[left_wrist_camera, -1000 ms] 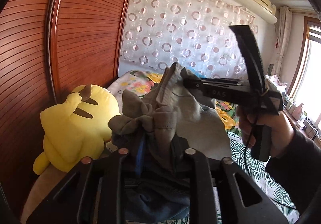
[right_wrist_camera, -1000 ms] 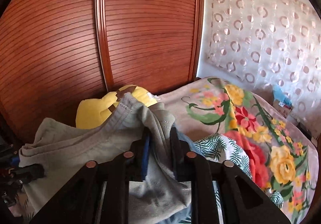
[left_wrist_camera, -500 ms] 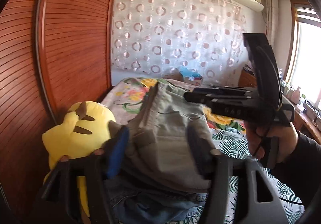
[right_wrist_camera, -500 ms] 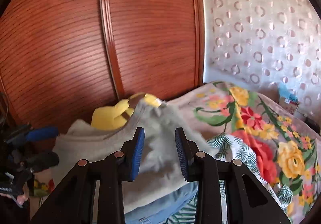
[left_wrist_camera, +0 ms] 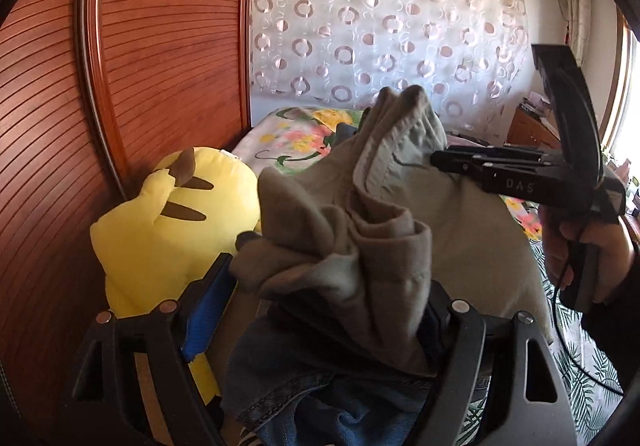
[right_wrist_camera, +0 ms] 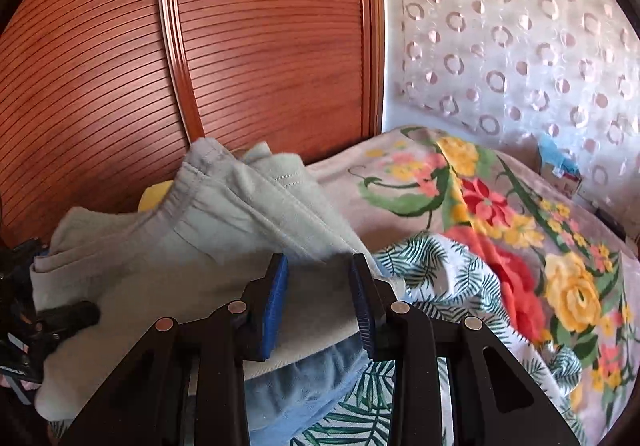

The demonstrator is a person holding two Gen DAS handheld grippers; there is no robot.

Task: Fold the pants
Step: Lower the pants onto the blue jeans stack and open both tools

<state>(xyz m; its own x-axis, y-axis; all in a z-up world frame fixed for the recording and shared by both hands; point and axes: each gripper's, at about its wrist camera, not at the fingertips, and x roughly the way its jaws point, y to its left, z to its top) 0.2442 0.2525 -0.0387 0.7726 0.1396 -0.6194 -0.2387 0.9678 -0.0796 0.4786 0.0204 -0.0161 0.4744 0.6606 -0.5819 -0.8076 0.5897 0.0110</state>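
Note:
The grey-green pants (left_wrist_camera: 384, 230) lie bunched on a pile of clothes, on top of blue jeans (left_wrist_camera: 328, 398). My left gripper (left_wrist_camera: 320, 310) is open, its blue-padded fingers (left_wrist_camera: 206, 310) on either side of a crumpled fold of the pants. In the right wrist view the pants (right_wrist_camera: 192, 254) lie folded over the blue jeans (right_wrist_camera: 296, 386). My right gripper (right_wrist_camera: 318, 302) is open just above their near edge and holds nothing. The right gripper also shows in the left wrist view (left_wrist_camera: 440, 160), beside the raised waistband.
A yellow plush toy (left_wrist_camera: 168, 230) sits left of the pile against a ribbed wooden wardrobe (right_wrist_camera: 240, 46). A floral blanket (right_wrist_camera: 500, 214) and a leaf-print sheet (right_wrist_camera: 440, 278) cover the bed. A curtain with circles (left_wrist_camera: 380, 26) hangs behind.
Both grippers were shut on the pants a second ago and then opened. The pants have dropped onto the pile. The left gripper has come close to a crumpled fold.

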